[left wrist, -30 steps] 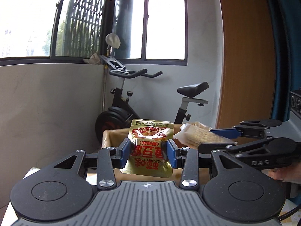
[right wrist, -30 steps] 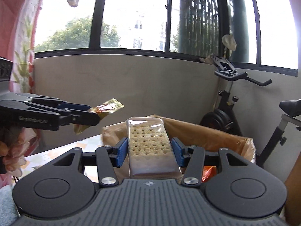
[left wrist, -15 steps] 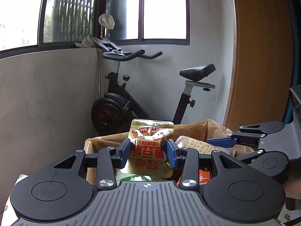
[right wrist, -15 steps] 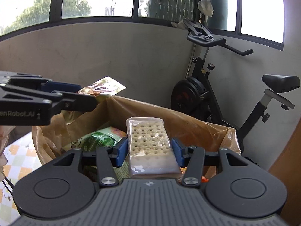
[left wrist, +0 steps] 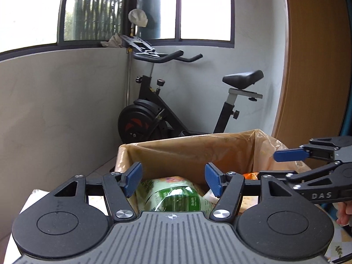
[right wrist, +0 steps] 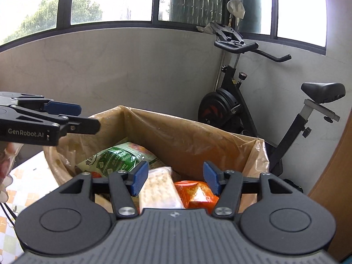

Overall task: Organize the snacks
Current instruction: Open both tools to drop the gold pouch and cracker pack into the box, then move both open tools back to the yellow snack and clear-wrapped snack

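A box lined with a brown plastic bag (left wrist: 193,151) (right wrist: 180,136) stands under both grippers. My left gripper (left wrist: 173,179) (right wrist: 84,117) hangs over it, its jaws opening with nothing between them; a green snack bag (left wrist: 176,195) (right wrist: 116,158) lies below. My right gripper (right wrist: 175,180) (left wrist: 279,164) is also opening. The clear pack of crackers (right wrist: 158,189), blurred, sits low between its pads, beside the left one and free of the right. An orange packet (right wrist: 195,192) lies next to it in the box. The gold packet is not in view.
An exercise bike (left wrist: 167,114) (right wrist: 239,101) stands behind the box against a grey wall under windows. A wooden door panel (left wrist: 312,66) is on the right. A patterned tablecloth (right wrist: 24,176) lies left of the box. A person's fingers (left wrist: 344,213) hold the right gripper.
Both grippers moved forward over the box and tilted down. The left let go of the gold packet, which has dropped out of sight. The right opened off the cracker pack, which sank lower.
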A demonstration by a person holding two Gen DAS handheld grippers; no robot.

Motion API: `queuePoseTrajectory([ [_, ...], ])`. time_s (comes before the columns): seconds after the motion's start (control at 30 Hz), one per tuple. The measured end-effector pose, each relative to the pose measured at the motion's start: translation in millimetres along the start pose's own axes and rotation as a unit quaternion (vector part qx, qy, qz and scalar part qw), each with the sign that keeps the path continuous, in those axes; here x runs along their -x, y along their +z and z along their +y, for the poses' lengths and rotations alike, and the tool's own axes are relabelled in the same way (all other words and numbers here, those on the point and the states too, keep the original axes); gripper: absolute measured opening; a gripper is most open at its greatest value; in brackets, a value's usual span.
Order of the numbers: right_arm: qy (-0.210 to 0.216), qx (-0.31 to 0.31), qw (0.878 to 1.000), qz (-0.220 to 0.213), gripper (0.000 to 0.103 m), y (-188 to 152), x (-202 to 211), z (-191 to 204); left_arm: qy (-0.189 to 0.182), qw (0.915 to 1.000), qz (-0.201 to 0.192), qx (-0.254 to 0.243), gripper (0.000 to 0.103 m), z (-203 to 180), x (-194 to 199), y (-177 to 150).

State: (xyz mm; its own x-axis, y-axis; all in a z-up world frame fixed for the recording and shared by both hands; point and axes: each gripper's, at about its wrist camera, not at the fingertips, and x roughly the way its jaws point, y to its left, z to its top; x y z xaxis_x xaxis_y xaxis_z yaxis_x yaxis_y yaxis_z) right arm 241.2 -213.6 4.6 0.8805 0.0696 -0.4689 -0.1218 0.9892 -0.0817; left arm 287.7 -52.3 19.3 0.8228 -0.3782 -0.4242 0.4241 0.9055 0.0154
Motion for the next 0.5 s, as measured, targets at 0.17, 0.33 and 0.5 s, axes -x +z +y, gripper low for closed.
queuePoseTrajectory([
  [0.17,0.009,-0.004,1.0,-0.016,0.067,-6.2,22.0,6.1,0.001,0.9999,-0.009,0.015,0.069,9.7,23.0,-7.8],
  [0.33,0.022,-0.01,0.999,-0.032,0.074,-12.3,40.0,12.0,-0.002,0.9995,-0.012,0.03,0.07,15.3,46.8,-21.6],
  [0.5,0.051,-0.014,0.998,-0.043,0.077,-18.9,55.9,18.2,-0.012,0.9985,-0.013,0.052,0.07,19.5,69.0,-44.9],
])
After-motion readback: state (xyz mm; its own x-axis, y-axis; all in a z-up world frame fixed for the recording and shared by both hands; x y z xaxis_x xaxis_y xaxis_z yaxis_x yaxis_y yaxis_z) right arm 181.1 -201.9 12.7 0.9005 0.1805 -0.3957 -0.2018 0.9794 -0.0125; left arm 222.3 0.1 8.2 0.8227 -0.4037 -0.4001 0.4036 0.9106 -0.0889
